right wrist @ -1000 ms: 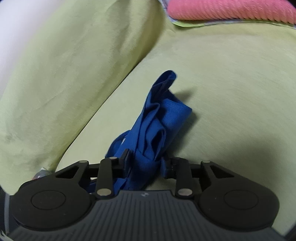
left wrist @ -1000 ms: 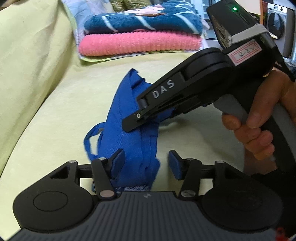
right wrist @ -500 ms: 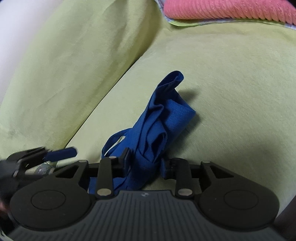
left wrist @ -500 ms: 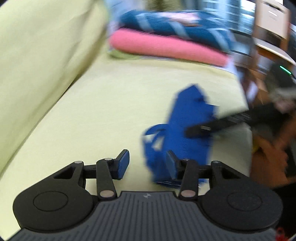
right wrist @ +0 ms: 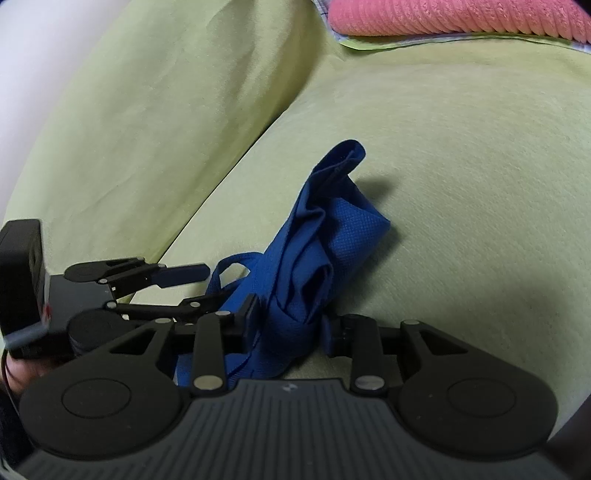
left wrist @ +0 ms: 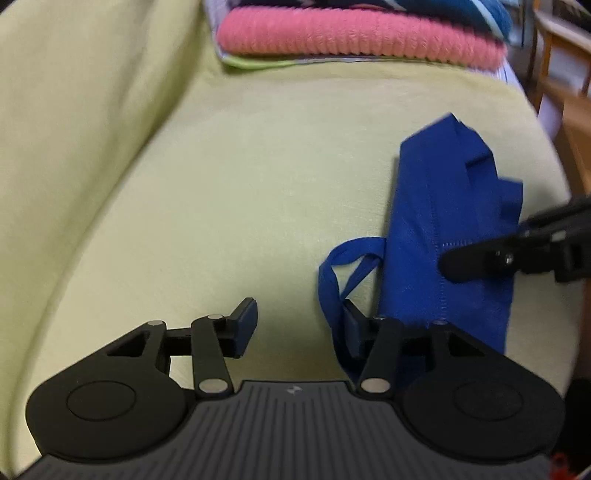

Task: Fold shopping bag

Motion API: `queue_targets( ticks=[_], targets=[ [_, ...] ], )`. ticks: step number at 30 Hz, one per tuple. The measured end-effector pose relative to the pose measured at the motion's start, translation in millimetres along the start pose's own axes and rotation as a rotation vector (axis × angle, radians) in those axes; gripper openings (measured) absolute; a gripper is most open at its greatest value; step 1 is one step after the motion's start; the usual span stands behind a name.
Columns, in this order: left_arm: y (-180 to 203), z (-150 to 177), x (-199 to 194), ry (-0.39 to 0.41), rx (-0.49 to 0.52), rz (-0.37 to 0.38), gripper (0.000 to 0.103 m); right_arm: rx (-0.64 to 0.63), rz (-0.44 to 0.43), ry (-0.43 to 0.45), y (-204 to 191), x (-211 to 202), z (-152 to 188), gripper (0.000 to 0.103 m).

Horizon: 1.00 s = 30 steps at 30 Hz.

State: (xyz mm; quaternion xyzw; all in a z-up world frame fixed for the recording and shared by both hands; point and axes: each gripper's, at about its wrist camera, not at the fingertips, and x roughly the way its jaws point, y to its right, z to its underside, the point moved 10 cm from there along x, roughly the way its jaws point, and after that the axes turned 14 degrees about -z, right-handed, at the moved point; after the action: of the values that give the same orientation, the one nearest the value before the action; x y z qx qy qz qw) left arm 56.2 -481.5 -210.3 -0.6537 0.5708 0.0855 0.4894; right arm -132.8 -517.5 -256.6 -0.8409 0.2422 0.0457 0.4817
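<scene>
The blue shopping bag (left wrist: 443, 221) lies bunched into a narrow strip on the yellow-green sofa seat (left wrist: 258, 166). Its handle loop (left wrist: 343, 266) sticks out to the left. In the right wrist view my right gripper (right wrist: 291, 321) is shut on the near end of the bag (right wrist: 332, 236). In the left wrist view one right-gripper finger (left wrist: 480, 258) presses on the bag from the right. My left gripper (left wrist: 297, 326) is open over bare cushion, with the bag just right of its right finger. From the right wrist view the left gripper (right wrist: 218, 284) shows open beside the handle loop.
A pink folded towel (left wrist: 354, 37) with a blue patterned one (left wrist: 443, 9) on top sits at the far end of the seat. The sofa backrest (left wrist: 74, 110) rises on the left. Wooden furniture (left wrist: 561, 74) stands past the seat's right edge.
My left gripper has swung left off the bag, which sat between its fingers and now lies to its right. The right gripper keeps its hold on the bag.
</scene>
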Motion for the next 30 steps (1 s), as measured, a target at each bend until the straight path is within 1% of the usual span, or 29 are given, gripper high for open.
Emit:
queue_targets(
  ticks=[1, 3, 4, 6, 8, 9, 10, 11, 17, 21, 22, 25, 30],
  targets=[
    [1, 2, -1, -0.006, -0.045, 0.029, 0.045, 0.000, 0.000, -0.002, 0, 0, 0, 0.027],
    [-2, 6, -2, -0.049, -0.206, 0.164, 0.037, 0.000, 0.000, -0.004, 0, -1, 0, 0.027],
    [-7, 8, -1, -0.070, -0.287, 0.224, 0.036, 0.000, -0.001, -0.003, 0, -1, 0, 0.027],
    [-21, 14, 3, -0.109, -0.426, 0.344, 0.036, 0.003, -0.003, -0.002, 1, -2, 0, 0.027],
    [-33, 21, 7, -0.154, -0.564, 0.466, 0.040, 0.008, -0.005, -0.001, 1, -3, 0, 0.027],
    [-35, 23, 9, -0.173, -0.619, 0.530, 0.045, 0.010, -0.007, 0.000, 2, -3, 0, 0.028],
    [-33, 25, 10, -0.190, -0.659, 0.597, 0.052, 0.012, -0.008, 0.000, 2, -3, 0, 0.028],
    [-32, 27, 11, -0.200, -0.686, 0.649, 0.053, 0.013, -0.009, 0.000, 2, -3, 0, 0.028],
    [-27, 21, 19, -0.182, -0.761, 0.839, 0.054, 0.021, -0.016, -0.005, 3, -3, -1, 0.027],
    [-21, 10, 13, -0.064, -0.694, 0.909, 0.054, 0.034, -0.024, -0.009, 5, -3, -2, 0.027],
    [-20, 7, 8, -0.029, -0.661, 0.904, 0.057, 0.039, -0.027, -0.008, 5, -3, -2, 0.027],
    [-14, 2, -8, 0.049, -0.554, 0.858, 0.057, 0.057, -0.035, -0.010, 7, -3, -2, 0.027],
    [-14, -1, -26, 0.122, -0.444, 0.782, 0.057, 0.066, -0.038, -0.010, 7, -3, -3, 0.027]
  ],
)
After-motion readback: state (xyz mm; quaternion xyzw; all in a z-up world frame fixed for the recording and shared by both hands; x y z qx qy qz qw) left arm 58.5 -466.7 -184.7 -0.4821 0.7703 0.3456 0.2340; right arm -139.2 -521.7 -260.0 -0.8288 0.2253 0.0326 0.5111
